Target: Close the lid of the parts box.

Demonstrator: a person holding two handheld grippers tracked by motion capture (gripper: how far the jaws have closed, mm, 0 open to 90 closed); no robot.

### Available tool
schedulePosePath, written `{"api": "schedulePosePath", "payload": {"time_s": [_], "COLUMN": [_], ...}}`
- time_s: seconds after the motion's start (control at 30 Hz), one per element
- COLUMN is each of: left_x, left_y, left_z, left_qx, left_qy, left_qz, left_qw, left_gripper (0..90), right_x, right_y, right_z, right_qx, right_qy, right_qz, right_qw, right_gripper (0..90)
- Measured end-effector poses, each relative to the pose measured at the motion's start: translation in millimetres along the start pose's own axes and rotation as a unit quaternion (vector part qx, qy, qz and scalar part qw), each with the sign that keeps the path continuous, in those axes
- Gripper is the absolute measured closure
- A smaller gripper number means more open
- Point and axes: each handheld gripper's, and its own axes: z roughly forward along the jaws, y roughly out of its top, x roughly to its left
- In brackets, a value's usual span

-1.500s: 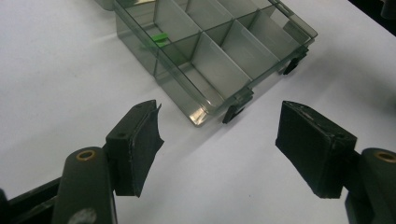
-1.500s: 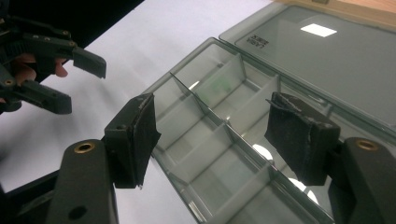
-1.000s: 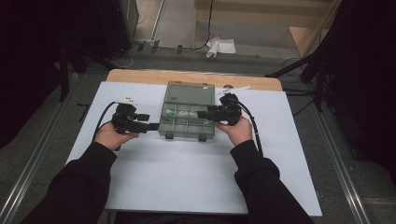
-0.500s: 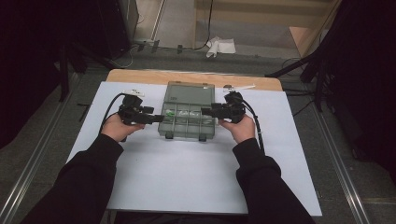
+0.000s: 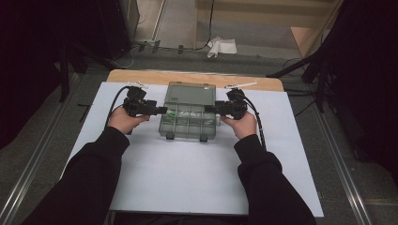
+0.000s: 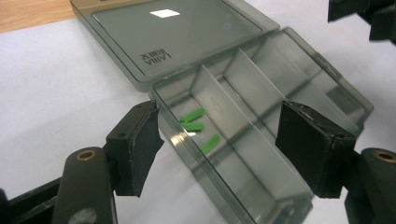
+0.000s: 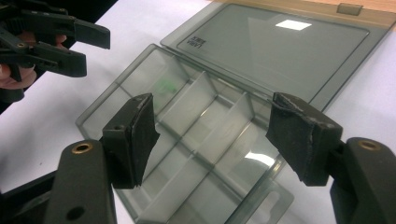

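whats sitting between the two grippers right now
In the high view the open clear compartment box lies between the left gripper and the right gripper, one at each side. The left gripper view shows small green pieces inside.

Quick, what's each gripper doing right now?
Left gripper: open, holding nothing, at the organizer box.
Right gripper: open, holding nothing; jaws just opening wider.

I'm working in a lab-like test room: a white worktop (image 5: 187,183) on bare floor, metal rails (image 5: 28,178), cables (image 5: 206,28) and dark equipment stands (image 5: 319,75) around.
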Motion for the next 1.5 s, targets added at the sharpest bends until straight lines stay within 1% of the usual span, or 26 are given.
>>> {"api": "schedulePosePath", "payload": {"time_s": [0.07,0.17,0.2,0.23,0.33,0.37,0.4,0.43,0.5,0.57,0.7,0.77,0.8,0.87,0.9,0.97,1.0,1.03,1.07,1.17,1.2,1.23,1.3,1.37,1.43,1.5], "left_x": [1.0,2.4,3.5,4.3,5.8,7.2,8.7,10.1,11.8,14.4,16.7,17.5,17.9,18.2,18.3,20.6,21.4,21.7,21.4,21.6,22.2,22.8,24.3,25.4,26.2,27.0], "left_y": [3.4,7.0,8.4,10.0,13.5,14.6,15.6,16.7,17.8,19.5,22.4,24.1,25.1,27.1,28.1,28.7,28.9,29.1,29.3,28.5,28.3,27.8,27.5,26.8,25.6,24.1], "left_z": [0.8,2.7,3.5,4.5,8.7,9.5,10.5,11.5,13.4,16.2,20.5,23.7,25.4,29.4,31.5,36.4,39.5,42.4,45.0,52.0,53.4,55.0,57.2,59.6,62.3,65.5], "left_qx": [0.001,-0.004,-0.002,-0.001,-0.003,-0.002,-0.008,-0.009,-0.009,-0.001,0.0,0.005,0.008,0.008,0.007,0.001,0.001,0.005,0.01,0.009,0.011,0.008,0.003,-0.001,0.002,0.005], "left_qy": [0.004,0.008,0.005,0.006,0.012,0.007,0.002,0.004,0.019,0.025,0.034,0.04,0.045,0.048,0.047,0.032,0.033,0.041,0.05,0.054,0.059,0.062,0.067,0.069,0.068,0.068], "left_qz": [-0.002,-0.008,-0.013,-0.017,-0.016,-0.017,-0.021,-0.02,-0.014,-0.021,-0.024,-0.023,-0.024,-0.03,-0.034,-0.054,-0.061,-0.06,-0.057,-0.061,-0.06,-0.064,-0.073,-0.078,-0.081,-0.084], "left_qw": [1.0,0.9999,0.9999,0.9998,0.9998,0.9998,0.9998,0.9998,0.9997,0.9995,0.9991,0.9989,0.9987,0.9984,0.9983,0.998,0.9976,0.9973,0.9971,0.9967,0.9964,0.996,0.9951,0.9946,0.9944,0.9941], "left_gripper": [29.1,29.1,29.1,29.1,29.1,29.1,29.1,29.1,29.1,29.1,29.1,29.1,29.1,29.1,29.1,29.2,29.2,29.9,32.7,32.7,32.7,32.6,32.6,32.6,32.6,32.7], "right_x": [-1.7,-3.5,-4.0,-4.5,-6.6,-7.6,-8.4,-9.0,-10.8,-11.7,-15.4,-17.3,-18.3,-20.9,-22.0,-24.2,-25.9,-26.9,-27.9,-30.7,-32.1,-33.6,-37.4,-41.9,-45.3,-48.8], "right_y": [1.7,3.5,4.0,4.6,7.5,8.3,9.3,10.2,11.6,13.1,16.5,17.9,18.2,18.2,18.1,17.6,17.4,17.4,17.5,17.4,16.9,16.4,15.3,13.6,11.9,10.3], "right_z": [1.9,4.6,5.3,6.2,8.9,10.5,11.9,13.3,16.3,19.5,26.4,29.7,31.3,33.5,34.9,36.4,36.9,37.5,38.3,40.8,41.5,42.3,43.9,46.0,47.7,50.1], "right_qx": [0.001,0.008,0.011,0.009,0.009,0.008,0.01,0.01,0.007,0.009,0.01,0.012,0.009,0.008,0.006,0.006,0.005,0.002,-0.001,-0.003,-0.005,-0.007,-0.008,-0.001,-0.003,0.0], "right_qy": [-0.003,-0.004,-0.002,-0.003,-0.005,-0.004,-0.006,-0.006,-0.006,-0.005,-0.007,-0.014,-0.015,-0.018,-0.022,-0.027,-0.028,-0.029,-0.033,-0.047,-0.051,-0.056,-0.063,-0.066,-0.074,-0.071], "right_qz": [-0.001,0.0,0.0,-0.001,0.004,0.004,0.005,0.007,0.008,0.01,0.012,0.01,0.012,0.016,0.017,0.017,0.017,0.02,0.018,0.012,0.012,0.013,0.018,0.026,0.029,0.041], "right_qw": [1.0,1.0,0.9999,1.0,0.9999,0.9999,0.9999,0.9999,0.9999,0.9999,0.9999,0.9998,0.9998,0.9997,0.9996,0.9995,0.9995,0.9994,0.9993,0.9988,0.9986,0.9983,0.9978,0.9975,0.9968,0.9966], "right_gripper": [33.1,33.6,33.8,33.8,33.5,33.5,33.4,33.4,33.7,34.7,35.0,35.0,35.0,35.0,35.0,36.3,38.2,38.2,38.4,37.5,37.3,37.3,37.9,38.5,38.2,37.8]}}
